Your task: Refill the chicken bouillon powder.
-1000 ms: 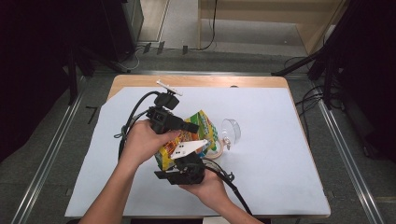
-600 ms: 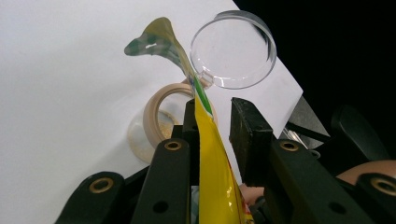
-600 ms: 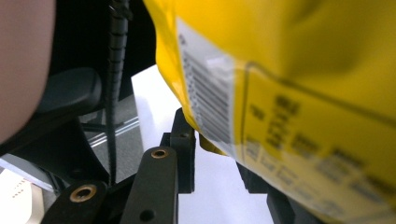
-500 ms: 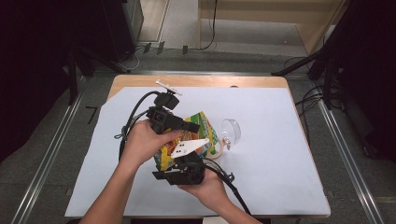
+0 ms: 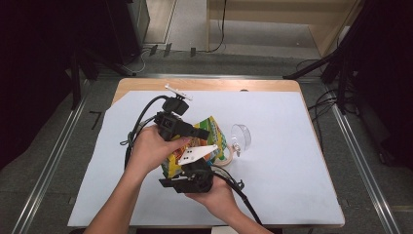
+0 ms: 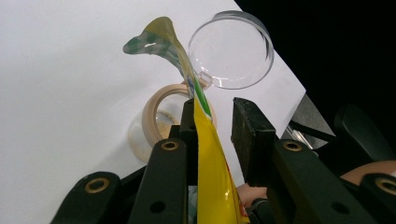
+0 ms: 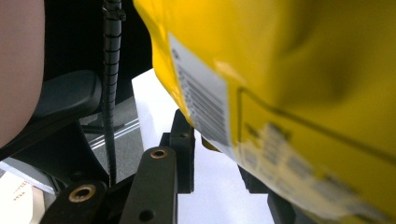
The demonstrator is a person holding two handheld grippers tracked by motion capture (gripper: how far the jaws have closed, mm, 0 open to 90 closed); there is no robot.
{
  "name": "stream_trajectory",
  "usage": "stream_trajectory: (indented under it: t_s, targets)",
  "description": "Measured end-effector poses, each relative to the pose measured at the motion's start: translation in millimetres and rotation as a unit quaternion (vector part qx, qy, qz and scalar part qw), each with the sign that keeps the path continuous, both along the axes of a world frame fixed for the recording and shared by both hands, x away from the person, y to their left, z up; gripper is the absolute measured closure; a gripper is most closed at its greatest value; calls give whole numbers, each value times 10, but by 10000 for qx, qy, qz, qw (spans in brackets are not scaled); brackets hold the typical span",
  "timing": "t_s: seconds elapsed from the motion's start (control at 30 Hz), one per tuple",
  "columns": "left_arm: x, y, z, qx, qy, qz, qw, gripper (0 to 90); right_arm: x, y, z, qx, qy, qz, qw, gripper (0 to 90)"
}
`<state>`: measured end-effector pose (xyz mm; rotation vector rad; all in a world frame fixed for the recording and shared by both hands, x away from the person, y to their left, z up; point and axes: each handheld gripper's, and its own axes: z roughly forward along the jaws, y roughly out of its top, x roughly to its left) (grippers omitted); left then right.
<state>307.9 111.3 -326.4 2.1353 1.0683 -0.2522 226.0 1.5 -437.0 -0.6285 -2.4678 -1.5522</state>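
both hands meet over the table (image 5: pixel 292 161). the left gripper (image 6: pixel 212 126) has spread fingers, the yellow bag (image 6: pixel 212 172) touching one pad. the right gripper (image 5: pixel 192 178) angles up beneath it; its fingers' grip is unclear.

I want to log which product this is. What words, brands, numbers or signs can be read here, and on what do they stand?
None can be read.
Yellow bag, right gripper view: a white barcode label and printed panels, too blurred to read.
Yellow bag, high view: coloured print, too small to read.
Glass jar: no lettering visible.
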Motion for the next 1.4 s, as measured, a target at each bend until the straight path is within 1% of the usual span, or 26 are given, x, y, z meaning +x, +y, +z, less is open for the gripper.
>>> stream_trajectory:
  t_s: [0.13, 0.2, 0.73, 1.0, 1.17, 1.3, 1.4]
  targets:
    - [8, 5, -2, -6, -2, -13, 10000, 748, -2, -2, 18, -1, 47, 30, 10000, 714]
    - [17, 20, -5, -2, 27, -16, 10000, 745, -9, 3, 29, 11, 81, 43, 10000, 714]
    - [38, 37, -26, -29, 77, -22, 10000, 736, -9, 5, 38, -33, 68, 85, 9999, 720]
    - [28, 30, -21, -10, 81, -12, 10000, 731, -12, 3, 41, -30, 54, 74, 10000, 723]
    - [20, 25, -16, 8, 66, -7, 10000, 727, -14, 4, 36, -14, 38, 73, 10000, 724]
    - [-8, 3, 8, 63, -12, -15, 10000, 718, -12, 0, 30, -18, 20, 71, 10000, 723]
    - [-16, -4, 13, 80, -26, -23, 10000, 717, -10, -3, 27, -9, -4, 66, 10000, 723]
